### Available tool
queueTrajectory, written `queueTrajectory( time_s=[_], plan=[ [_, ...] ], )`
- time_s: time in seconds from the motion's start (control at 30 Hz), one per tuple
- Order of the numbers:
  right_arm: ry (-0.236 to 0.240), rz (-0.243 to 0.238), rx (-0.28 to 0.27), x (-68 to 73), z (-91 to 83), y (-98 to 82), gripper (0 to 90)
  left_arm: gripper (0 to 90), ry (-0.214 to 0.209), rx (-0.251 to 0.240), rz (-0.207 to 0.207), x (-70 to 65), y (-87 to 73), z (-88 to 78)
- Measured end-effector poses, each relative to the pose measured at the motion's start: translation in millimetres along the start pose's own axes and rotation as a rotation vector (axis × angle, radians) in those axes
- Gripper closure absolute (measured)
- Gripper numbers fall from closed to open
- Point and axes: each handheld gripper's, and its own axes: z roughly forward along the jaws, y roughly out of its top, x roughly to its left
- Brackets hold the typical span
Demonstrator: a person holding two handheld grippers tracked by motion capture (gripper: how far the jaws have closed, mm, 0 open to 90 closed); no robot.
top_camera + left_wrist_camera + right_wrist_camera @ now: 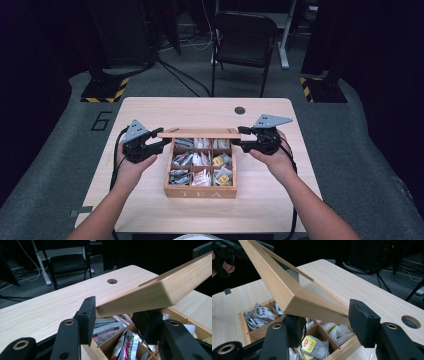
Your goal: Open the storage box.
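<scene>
The lid (200, 133) runs left-right above the box (201, 192), hinged far. Left gripper (159, 145) and right gripper (239, 139) each pinch one end.

The open wooden tea box (200, 192) is warm honey-brown, with "TEA" in pale letters on its front wall. Its lifted lid (199, 133) is the same honey wood. The paper tea sachets (200, 176) are mostly white and silvery, with yellow ones (223, 178) at 4 o'clock. The light wooden table (150, 112) is pale beige, its grommet hole (240, 110) at 1 o'clock dark. Both two-jaw grippers (163, 145) (238, 137) are black with grey plates.
</scene>
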Motion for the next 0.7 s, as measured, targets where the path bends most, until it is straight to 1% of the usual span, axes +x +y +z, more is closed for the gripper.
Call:
queueTrajectory(
  time_s=[0.17,0.27,0.47,0.57,0.63,0.7],
  plan=[
    [-0.003,0.001,-0.004,-1.9,1.2,1.3,47.6,55.1,0.007,-0.003,0.012,0.7,0.4,0.9],
    [-0.003,0.014,-0.003,-2.3,1.7,1.1,47.5,55.6,0.005,-0.003,0.011,1.6,0.5,1.6],
    [-0.013,-0.006,-0.008,-3.0,3.4,1.1,47.9,55.6,0.006,0.004,0.009,2.3,2.0,2.5],
    [-0.023,0.003,-0.012,-2.7,4.7,1.0,48.0,55.5,0.004,0.007,0.008,3.1,3.1,3.0],
    [-0.026,-0.003,-0.014,-3.7,5.3,0.9,48.1,55.5,0.008,0.001,0.008,3.7,3.8,4.1],
    [-0.03,-0.005,-0.019,-4.9,6.4,0.7,48.7,55.5,0.006,0.008,0.008,4.4,5.3,4.3]
  ],
)
